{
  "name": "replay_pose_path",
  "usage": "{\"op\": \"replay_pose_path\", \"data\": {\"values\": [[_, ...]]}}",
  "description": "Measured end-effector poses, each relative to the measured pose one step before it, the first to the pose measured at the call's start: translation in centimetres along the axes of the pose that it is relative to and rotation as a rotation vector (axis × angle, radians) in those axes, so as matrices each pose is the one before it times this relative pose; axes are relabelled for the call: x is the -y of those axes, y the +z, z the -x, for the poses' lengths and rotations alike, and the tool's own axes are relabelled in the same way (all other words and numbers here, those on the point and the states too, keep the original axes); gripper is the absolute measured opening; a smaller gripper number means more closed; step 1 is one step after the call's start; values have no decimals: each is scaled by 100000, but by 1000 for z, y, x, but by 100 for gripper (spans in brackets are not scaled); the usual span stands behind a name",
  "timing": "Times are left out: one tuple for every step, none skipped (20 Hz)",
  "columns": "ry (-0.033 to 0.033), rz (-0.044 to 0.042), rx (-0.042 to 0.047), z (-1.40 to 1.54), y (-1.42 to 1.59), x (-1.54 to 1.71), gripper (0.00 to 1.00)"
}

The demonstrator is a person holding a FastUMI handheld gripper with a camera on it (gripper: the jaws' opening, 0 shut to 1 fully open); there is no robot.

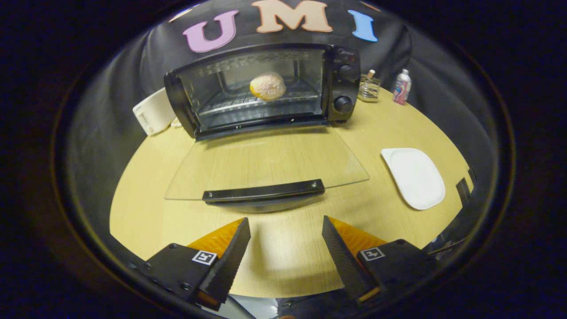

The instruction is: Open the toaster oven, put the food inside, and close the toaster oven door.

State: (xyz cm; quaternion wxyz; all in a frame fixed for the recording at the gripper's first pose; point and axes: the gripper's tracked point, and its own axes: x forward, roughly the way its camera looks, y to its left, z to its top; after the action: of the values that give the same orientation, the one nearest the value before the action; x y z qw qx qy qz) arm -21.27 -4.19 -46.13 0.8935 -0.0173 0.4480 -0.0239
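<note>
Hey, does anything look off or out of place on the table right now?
Nothing stands out. The toaster oven door lies folded down flat, the bun sits on the rack inside, the white plate is empty, and the hand-held gripper is open just short of the door handle.

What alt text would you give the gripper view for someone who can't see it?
A black toaster oven stands on a wooden table with its glass door folded down flat and a round bun on the rack inside. The tool is open and empty, just short of the door handle. A white plate lies to the right.
</note>
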Motion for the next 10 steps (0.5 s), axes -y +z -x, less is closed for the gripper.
{"op": "replay_pose_path", "data": {"values": [[-5,2348,-474,-381,-155,-296,100],[1087,519,2018,-371,243,-648,100],[-317,-380,567,-176,346,-84,100],[378,50,-324,-165,60,-252,100],[77,-23,174,-130,229,-222,100],[-357,688,-711,39,-56,16,100],[-449,-4,-254,10,-2,34,100],[-112,-112,-532,-26,20,-43,100],[85,81,-455,38,21,9,100],[339,713,-302,12,95,-14,100]]}}
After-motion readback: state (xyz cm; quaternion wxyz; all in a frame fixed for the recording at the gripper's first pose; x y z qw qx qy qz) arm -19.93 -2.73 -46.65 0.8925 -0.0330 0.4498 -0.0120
